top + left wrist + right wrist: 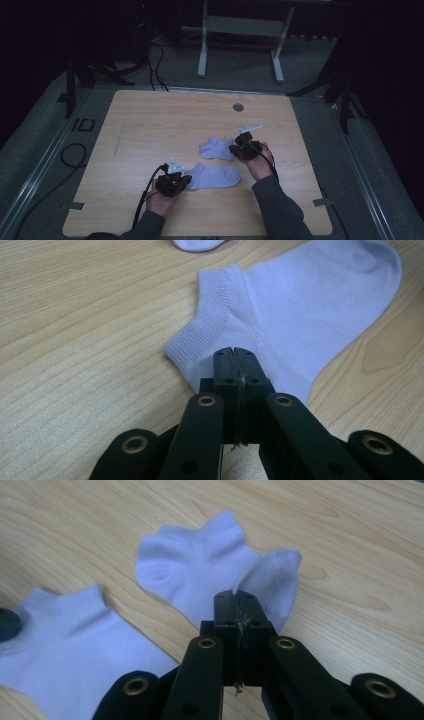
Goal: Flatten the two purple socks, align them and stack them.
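**Two socks, both gripped, pairing not yet done**

Dark floor and cable runs surround a pale wooden table (150,130), and nearly all of its top is bare; a small round grommet (238,107) sits near the far edge.

Two light ankle socks lie in the middle-right part, close together but not stacked. The left gripper (184,181) has its jaws pressed together at the cuff end of the near sock (216,176); in the left gripper view the closed tips sit on the fabric just behind the ribbed cuff (200,325), apparently pinching it. The right gripper (236,148) is likewise closed on the far sock (216,148), and in the right gripper view a fold of that sock (272,580) stands up off the wood at the jaw tips, so that end looks lifted.

By my judgement the work is at an early-to-middle stage: both socks are taken hold of, yet they lie apart, neither laid on the other nor folded. Bringing them together and aligning them remains.

Room is generous. Wood stretches open to the left and towards the far side, and the socks lie well away from every table edge. The closest constraint is the two hands themselves, which work near each other.
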Available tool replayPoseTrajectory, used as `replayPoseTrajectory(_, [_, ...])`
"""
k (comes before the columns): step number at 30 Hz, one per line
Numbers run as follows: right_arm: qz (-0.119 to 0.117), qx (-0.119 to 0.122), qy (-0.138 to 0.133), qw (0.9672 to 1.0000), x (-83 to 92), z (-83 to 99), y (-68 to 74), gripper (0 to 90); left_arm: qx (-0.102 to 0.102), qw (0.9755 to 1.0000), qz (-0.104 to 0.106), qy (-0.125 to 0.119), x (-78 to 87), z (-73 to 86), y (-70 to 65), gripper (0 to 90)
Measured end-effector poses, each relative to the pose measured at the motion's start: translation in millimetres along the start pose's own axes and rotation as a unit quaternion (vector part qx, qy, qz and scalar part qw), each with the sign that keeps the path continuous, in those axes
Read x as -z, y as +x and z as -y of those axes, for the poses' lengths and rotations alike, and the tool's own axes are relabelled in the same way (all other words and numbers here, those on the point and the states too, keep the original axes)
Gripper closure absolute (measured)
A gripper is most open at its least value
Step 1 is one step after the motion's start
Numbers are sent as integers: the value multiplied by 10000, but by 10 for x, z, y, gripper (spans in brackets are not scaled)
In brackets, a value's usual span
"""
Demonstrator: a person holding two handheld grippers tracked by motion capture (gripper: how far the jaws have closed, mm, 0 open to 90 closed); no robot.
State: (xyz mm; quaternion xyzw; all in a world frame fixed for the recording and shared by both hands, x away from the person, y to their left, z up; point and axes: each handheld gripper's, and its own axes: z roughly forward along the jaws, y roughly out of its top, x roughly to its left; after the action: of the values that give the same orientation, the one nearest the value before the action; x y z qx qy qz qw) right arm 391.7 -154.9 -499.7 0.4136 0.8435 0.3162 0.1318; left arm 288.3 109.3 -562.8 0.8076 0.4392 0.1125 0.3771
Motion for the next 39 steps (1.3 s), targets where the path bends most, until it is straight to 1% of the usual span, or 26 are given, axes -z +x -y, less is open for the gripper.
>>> replayPoseTrajectory(5, [73,-28,57,10000,0,51,-64,888,-1,10000,6,0,0,0,2,894])
replayPoseTrajectory(13, [131,-164,118,9997,-15,151,-160,886,-7,10000,-4,-2,-1,0,-1,895])
replayPoseTrajectory(22, [231,-316,106,9992,34,203,-268,885,-1,10000,3,1,-1,-1,0,895])
replayPoseTrajectory(24, [389,-290,160,9987,49,221,-308,853,13,10000,12,5,-1,-1,4,894])
replayPoseTrajectory(25, [430,-277,184,9985,52,226,-323,808,44,10000,33,-11,-2,0,10,894])
replayPoseTrajectory(27, [467,-344,178,9982,68,231,-369,714,82,9999,64,-3,0,0,21,894])
replayPoseTrajectory(30, [531,-406,114,9977,107,219,-410,620,92,9999,67,-3,0,0,21,892])
replayPoseTrajectory(34, [541,-415,-20,9977,174,159,-427,569,102,9999,65,-14,0,1,17,885])
replayPoseTrajectory(37, [485,-289,-101,9984,205,87,-386,562,113,9999,83,-46,4,-1,19,867])
replayPoseTrajectory(39, [407,-178,-129,9989,214,27,-341,570,225,9993,254,-130,15,-1,49,852])
